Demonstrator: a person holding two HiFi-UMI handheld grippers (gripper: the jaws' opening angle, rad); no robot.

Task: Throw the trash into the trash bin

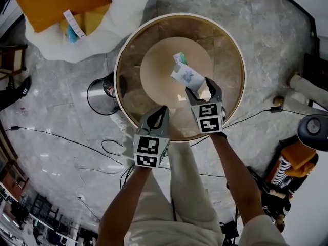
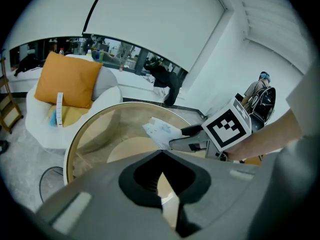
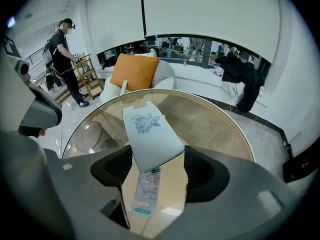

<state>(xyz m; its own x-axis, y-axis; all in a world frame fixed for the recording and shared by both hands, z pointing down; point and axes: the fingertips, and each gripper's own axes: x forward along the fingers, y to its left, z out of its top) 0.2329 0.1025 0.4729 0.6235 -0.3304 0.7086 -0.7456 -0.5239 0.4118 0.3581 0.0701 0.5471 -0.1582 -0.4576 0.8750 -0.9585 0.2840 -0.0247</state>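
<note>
Holds white wrapper [image 1: 185, 76] pinched in right tool [image 1: 201, 90] above glass desk [image 1: 134, 50]; left tool [image 1: 161, 110] closed, empty. Risks dropping it: shallow grip, slick floppy sheet.

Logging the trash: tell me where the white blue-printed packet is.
In the head view, the white packet is clamped in the right gripper, over the round glass table just right of its centre, beside a small green-edged wrapper.
</note>
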